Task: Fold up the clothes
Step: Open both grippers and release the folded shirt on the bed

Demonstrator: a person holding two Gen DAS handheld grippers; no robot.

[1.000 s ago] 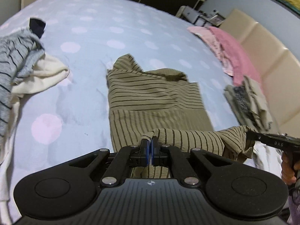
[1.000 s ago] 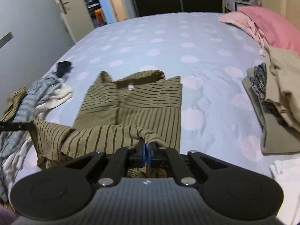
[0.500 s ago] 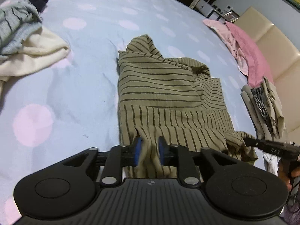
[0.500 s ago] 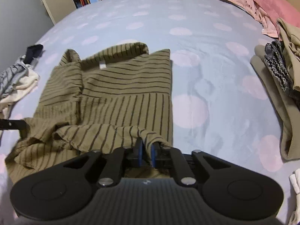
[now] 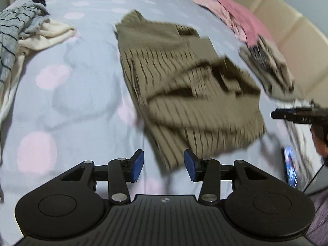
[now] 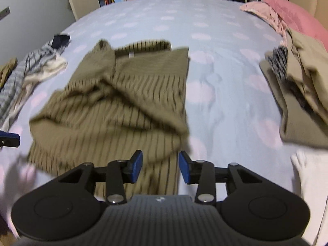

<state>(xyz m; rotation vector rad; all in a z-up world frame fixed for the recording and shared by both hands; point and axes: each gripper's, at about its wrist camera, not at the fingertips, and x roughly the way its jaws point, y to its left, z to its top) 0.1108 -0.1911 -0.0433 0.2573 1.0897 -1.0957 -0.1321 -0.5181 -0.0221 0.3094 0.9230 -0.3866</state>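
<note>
Left wrist view: left hand-held gripper (image 5: 163, 165), jaws spread wide, holding nothing, above the near edge of the striped shirt (image 5: 184, 86). Shirt: olive, dark stripes, lying loosely folded and rumpled on the dotted bed (image 5: 71, 94), blurred. Right wrist view: right hand-held gripper (image 6: 160, 166), jaws spread, empty, over the shirt's (image 6: 123, 106) near hem. Grey-and-cream clothes heap (image 5: 22, 32) to the left; folded stack (image 6: 297, 94) to the right; pink pillow (image 6: 293, 14) beyond.

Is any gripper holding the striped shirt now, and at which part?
Neither. The left gripper and right gripper are both open, and the shirt lies free on the bed.
</note>
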